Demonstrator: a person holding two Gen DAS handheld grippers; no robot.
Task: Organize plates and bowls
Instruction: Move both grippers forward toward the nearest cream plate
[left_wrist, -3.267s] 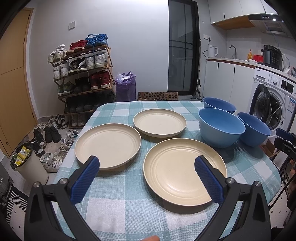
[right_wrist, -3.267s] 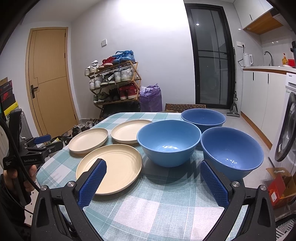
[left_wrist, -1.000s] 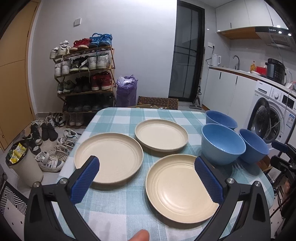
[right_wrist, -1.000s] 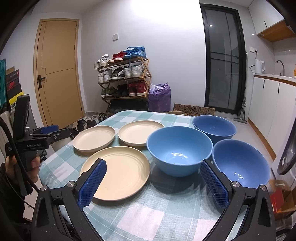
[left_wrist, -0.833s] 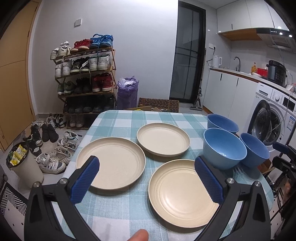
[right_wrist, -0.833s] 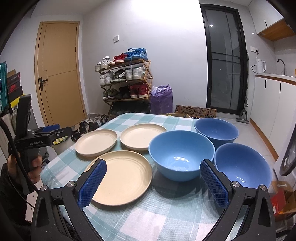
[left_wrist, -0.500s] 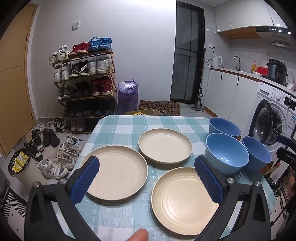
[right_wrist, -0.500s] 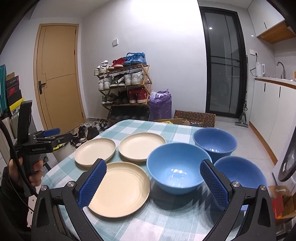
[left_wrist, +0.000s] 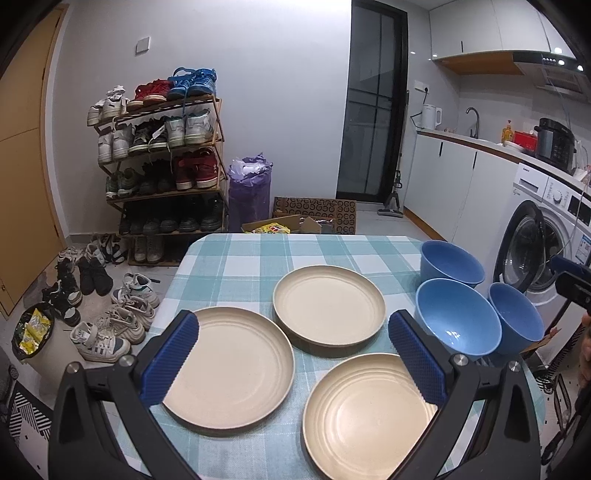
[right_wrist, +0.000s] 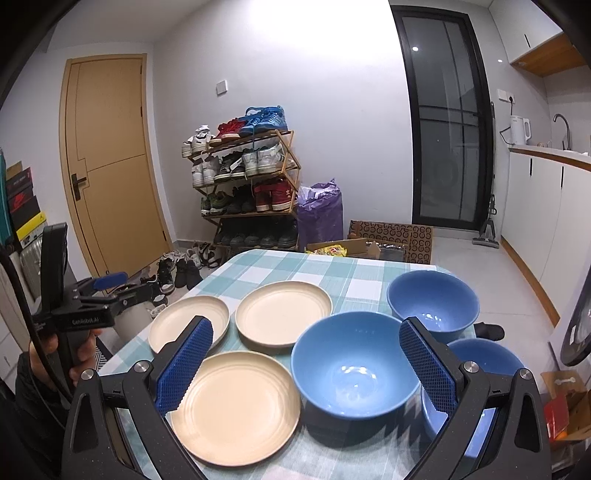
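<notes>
Nothing grabbed yet: my left gripper (left_wrist: 291, 354) and right gripper (right_wrist: 308, 365) both hang wide apart, holding nothing (pre-grasp, I'd say). Nearest is a ridged cream round plate (left_wrist: 369, 413), beyond it two more, three blue bowls (right_wrist: 354, 369) alongside. Next I'd stack plates.
</notes>
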